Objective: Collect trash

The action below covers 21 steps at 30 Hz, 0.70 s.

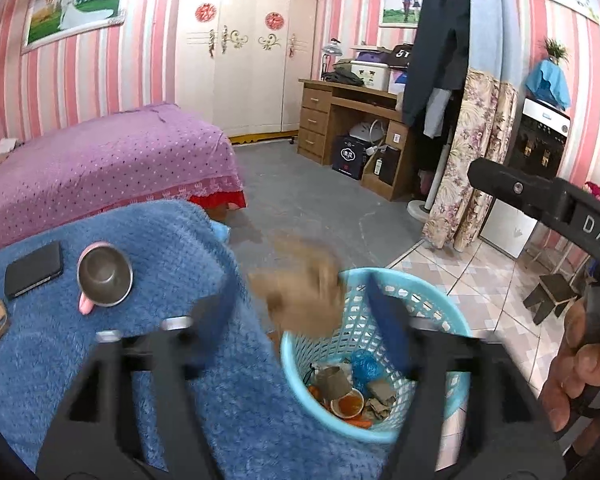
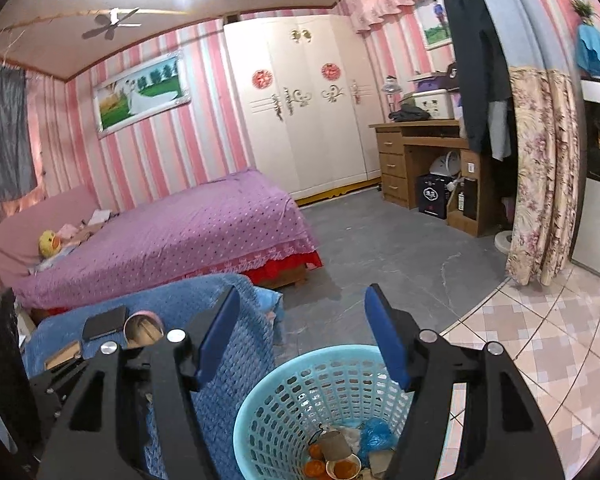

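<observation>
Between my left gripper's (image 1: 300,312) parted blue fingers, a blurred brown scrap of trash (image 1: 300,284) hangs mid-frame, touching neither, over the light-blue perforated plastic basket (image 1: 452,320) at lower centre.

Right view: my right gripper (image 2: 302,336) gapes empty above that basket (image 2: 260,412), lower centre.

I see a light-blue perforated basket (image 2: 300,400) beside a deep-blue knitted blanket (image 1: 180,248). My gripper pads (image 2: 220,336) are blue; the bedspread (image 2: 188,236) is purple with pale dots.
</observation>
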Tool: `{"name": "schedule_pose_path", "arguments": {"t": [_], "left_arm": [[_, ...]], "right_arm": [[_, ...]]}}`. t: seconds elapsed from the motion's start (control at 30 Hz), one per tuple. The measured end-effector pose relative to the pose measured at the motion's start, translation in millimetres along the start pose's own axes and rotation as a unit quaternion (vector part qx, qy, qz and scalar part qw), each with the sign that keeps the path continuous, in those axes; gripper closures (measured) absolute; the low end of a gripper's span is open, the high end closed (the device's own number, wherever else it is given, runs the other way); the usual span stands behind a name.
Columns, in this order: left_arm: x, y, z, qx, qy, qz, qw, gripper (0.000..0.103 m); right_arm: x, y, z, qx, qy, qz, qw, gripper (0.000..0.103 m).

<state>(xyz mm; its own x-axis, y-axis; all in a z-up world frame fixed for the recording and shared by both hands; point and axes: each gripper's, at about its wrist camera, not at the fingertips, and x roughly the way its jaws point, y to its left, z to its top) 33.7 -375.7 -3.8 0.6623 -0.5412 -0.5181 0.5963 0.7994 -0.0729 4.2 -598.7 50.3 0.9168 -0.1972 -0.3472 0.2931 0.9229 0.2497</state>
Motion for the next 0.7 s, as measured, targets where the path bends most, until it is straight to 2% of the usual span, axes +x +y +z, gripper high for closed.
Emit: {"name": "schedule_pose_path", "arguments": {"t": [0.2, 0.4, 0.57, 0.7], "left_arm": [[0.4, -6.1, 3.0, 0.006, 0.0, 0.004, 1.0, 0.02], [-18.9, 26.2, -3.4, -0.01, -0.006, 0.036, 0.9993, 0.018], [-57.3, 75.0, -15.0, -0.026, -0.021, 0.085, 0.9958, 0.006], [-87.6, 116.0, -30.0, -0.041, -0.016, 0.139, 0.9893, 0.006]], "right_arm": [[5.7, 4.3, -1.5, -0.009, 0.008, 0.006, 1.0, 0.039], [7.8, 20.6, -1.2, -0.019, 0.01, 0.024, 0.999, 0.039], [8.6, 50.7, -6.7, -0.036, 0.015, 0.056, 0.998, 0.036], [10.7, 92.2, -17.4, -0.066, 0.024, 0.077, 0.995, 0.027]]}}
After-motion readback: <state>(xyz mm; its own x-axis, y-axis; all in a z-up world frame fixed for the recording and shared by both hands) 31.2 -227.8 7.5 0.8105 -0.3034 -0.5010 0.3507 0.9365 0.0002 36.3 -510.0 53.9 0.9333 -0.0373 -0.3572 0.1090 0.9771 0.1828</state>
